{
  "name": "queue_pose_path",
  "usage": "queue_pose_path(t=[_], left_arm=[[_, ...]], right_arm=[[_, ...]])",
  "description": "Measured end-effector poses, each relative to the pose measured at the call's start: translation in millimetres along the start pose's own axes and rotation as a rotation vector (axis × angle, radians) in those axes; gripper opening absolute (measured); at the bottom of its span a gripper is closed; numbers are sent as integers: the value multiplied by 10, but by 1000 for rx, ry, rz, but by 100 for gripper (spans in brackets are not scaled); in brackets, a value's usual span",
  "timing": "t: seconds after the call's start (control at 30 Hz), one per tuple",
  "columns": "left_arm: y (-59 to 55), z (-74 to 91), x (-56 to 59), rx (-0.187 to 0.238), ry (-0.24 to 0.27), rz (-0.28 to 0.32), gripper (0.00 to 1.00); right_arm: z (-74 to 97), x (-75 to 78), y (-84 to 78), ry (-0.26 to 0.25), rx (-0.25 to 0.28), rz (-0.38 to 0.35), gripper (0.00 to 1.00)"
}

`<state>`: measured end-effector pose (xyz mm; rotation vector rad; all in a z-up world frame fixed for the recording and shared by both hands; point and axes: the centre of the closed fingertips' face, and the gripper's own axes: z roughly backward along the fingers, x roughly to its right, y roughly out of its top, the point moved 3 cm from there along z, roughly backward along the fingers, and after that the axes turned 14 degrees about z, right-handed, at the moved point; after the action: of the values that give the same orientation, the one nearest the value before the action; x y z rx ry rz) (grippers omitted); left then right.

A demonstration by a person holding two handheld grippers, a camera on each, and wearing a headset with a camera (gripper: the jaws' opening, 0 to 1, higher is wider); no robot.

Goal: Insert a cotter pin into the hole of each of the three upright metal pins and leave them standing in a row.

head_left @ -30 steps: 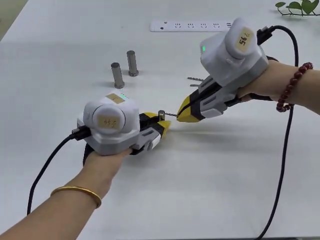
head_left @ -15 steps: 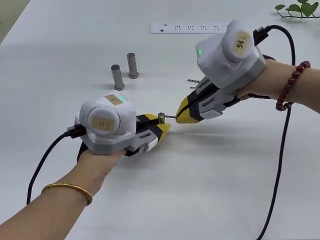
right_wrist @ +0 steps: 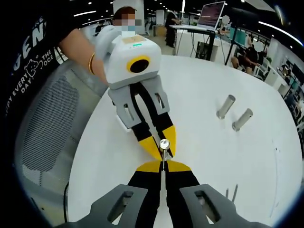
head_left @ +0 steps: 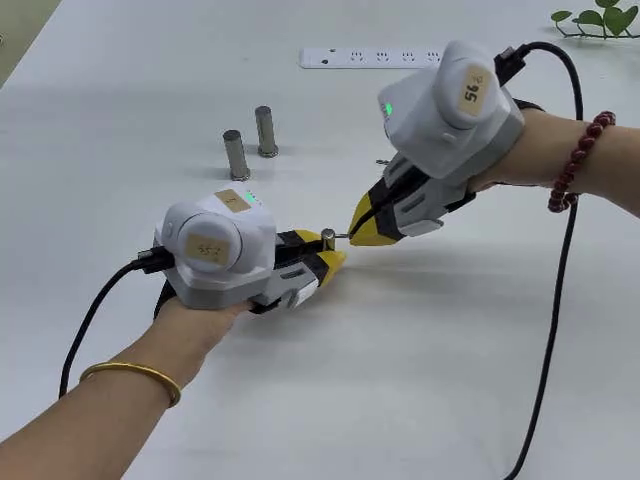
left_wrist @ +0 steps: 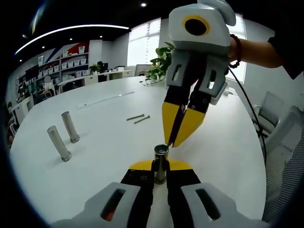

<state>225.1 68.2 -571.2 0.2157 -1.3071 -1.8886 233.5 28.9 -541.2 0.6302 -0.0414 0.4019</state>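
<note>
Right tongs [head_left: 362,232] carried the main risk, as I judged it. They pinched a thin cotter pin [head_left: 341,236] far back, so a slight tilt of the wrist could send the wire past the hole, bend it, or make it slip in the grip. A sideways push could also twist the metal pin [left_wrist: 160,164] in the left tongs [head_left: 325,258].

Right tongs: jaws closed to a narrow slit on the cotter pin, with the wire running out past the yellow tips. Its free end met the top of the metal pin. Could not tell whether it had entered the hole.

Left tongs: clamped on the metal pin's shaft, the pin upright with its top clear above the tips. Could not tell whether its base touched the table [head_left: 420,380]. The two pairs of tips were just beside each other, meeting at an angle over the pin.

Farther out, two more metal pins [head_left: 236,154] stood upright close together, well apart from the work and with no cotter pins seen in them. Loose cotter pins [left_wrist: 135,117] lay flat on the table beyond the right tongs. Power strip [head_left: 370,57] lay at the far edge.
</note>
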Motion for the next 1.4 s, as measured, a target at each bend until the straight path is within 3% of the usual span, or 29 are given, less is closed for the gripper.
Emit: queue_pose_path(t=[0.57, 0.77, 1.17, 1.4], left_arm=[[-5, -12, 3, -2, 11, -15, 6], [-45, -2, 7, -13, 52, -19, 9], [-75, 51, -1, -1, 86, 9, 9], [-83, 83, -5, 8, 100, 31, 9]], right_arm=[[-31, -9, 71, 4, 2, -20, 0], [-28, -36, 86, -2, -1, -24, 0], [-2, -33, 106, -23, 33, -95, 5], [39, -58, 52, -26, 17, -99, 4]])
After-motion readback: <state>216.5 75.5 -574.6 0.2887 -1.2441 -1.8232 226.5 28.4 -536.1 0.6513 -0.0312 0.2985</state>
